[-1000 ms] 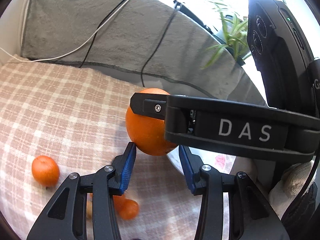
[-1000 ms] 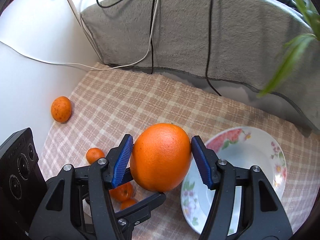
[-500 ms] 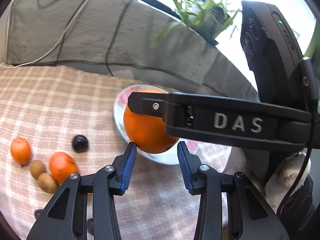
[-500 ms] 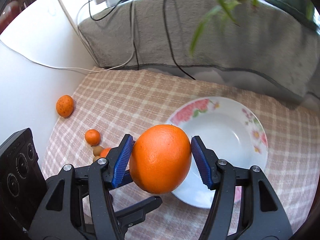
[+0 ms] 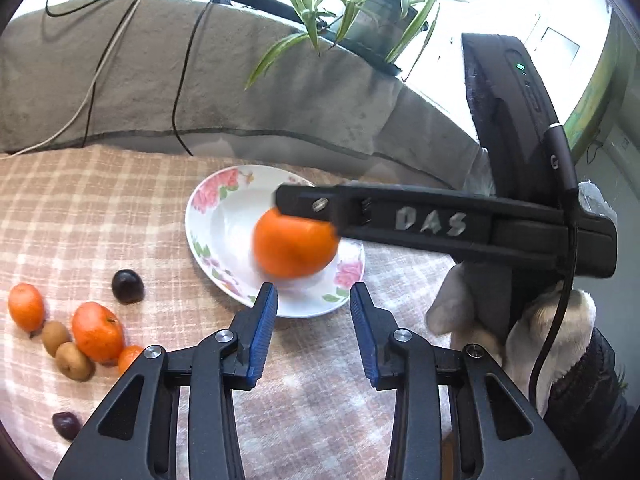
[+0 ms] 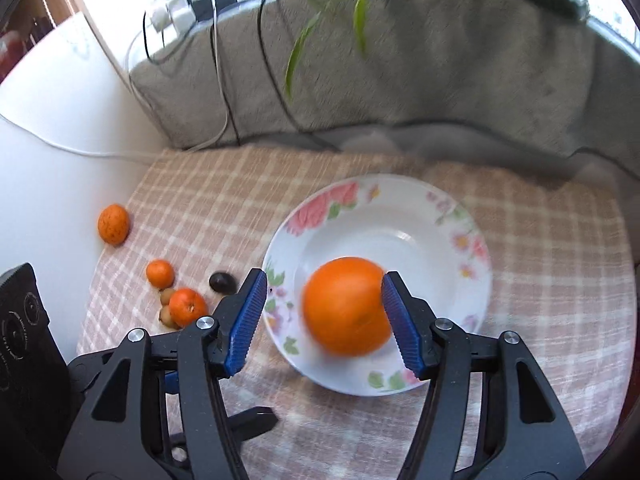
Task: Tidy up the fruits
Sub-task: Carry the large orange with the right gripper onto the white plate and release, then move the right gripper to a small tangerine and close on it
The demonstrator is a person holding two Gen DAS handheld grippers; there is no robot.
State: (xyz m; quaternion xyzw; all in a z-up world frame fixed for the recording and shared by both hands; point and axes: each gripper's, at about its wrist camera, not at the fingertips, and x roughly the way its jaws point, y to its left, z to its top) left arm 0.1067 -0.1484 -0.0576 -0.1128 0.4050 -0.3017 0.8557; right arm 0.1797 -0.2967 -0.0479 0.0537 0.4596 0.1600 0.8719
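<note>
Moved since earlier: both grippers have swung across the table, so the plate now lies straight ahead of each camera. The big orange looks smaller and lower between the right gripper's pads than half a second ago.
Cloth: a beige and white checked tablecloth [image 6: 540, 280] covers the table, and all the fruit and the plate lie on it.
Plate: a white deep plate with pink flowers on its rim [image 6: 440, 200] sits near the middle of the cloth.
Right gripper [image 6: 322, 280]: black with blue ribbed pads, jaws standing apart above the plate. The left pad is clear of the orange with a gap showing, and the right pad is at the orange's edge. It does not clamp the fruit.
Left gripper [image 5: 313, 292]: the same make, just short of the plate's near rim. Its jaws have just been closing, a narrow gap remains, and nothing is between them.
Big orange [image 6: 346, 312]: round, bright and blurred, over the plate's bowl. Whether it rests on the china I cannot tell.
Tangerines: one alone by the wall [image 6: 114, 224], two more [image 6: 160, 274] [image 6: 187, 306] left of the plate.
Plum: a dark round plum [image 6: 222, 282] lies just beside the plate's left rim.
Brown fruits: small round ones [image 6: 167, 296] touch the nearest tangerine.
</note>
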